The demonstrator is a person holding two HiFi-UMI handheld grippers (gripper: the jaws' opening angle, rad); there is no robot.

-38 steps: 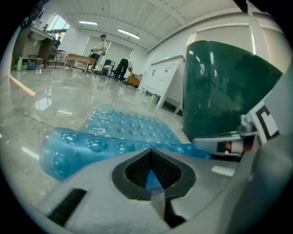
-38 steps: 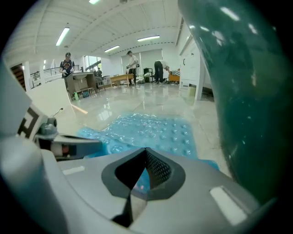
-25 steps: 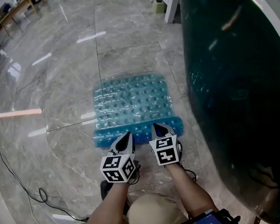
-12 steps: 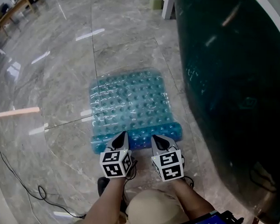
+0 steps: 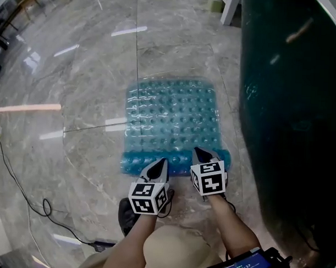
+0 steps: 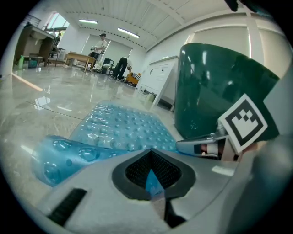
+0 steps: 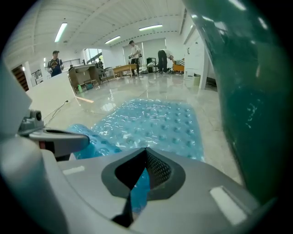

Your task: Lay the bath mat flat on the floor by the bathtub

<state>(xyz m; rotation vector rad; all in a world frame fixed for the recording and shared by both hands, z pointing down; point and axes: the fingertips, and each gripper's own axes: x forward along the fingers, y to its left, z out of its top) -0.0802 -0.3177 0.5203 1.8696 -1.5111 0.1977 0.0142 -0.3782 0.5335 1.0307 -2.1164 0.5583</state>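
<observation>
A clear blue bath mat (image 5: 173, 117) with rows of bumps lies on the marble floor beside the dark green bathtub (image 5: 295, 118). Its far part is flat; its near edge is curled up into a roll (image 5: 139, 160). My left gripper (image 5: 158, 168) is shut on the near edge of the bath mat (image 6: 119, 132), a sliver of blue showing between its pads. My right gripper (image 5: 203, 158) is shut on the same edge, nearer the tub, with blue film pinched between its pads (image 7: 139, 185). The bath mat (image 7: 155, 123) stretches away from both grippers.
The bathtub's wall (image 7: 247, 105) rises close on the right. A black cable (image 5: 23, 191) trails over the floor at the left. A white leg (image 5: 230, 9) stands beyond the mat. A pale strip (image 5: 26, 107) lies at the left. People stand far off by tables (image 6: 98, 45).
The view has shifted, so the mat now sits more to the right. Both grippers stay shut on the mat's near edge, which has been drawn slightly towards me.
</observation>
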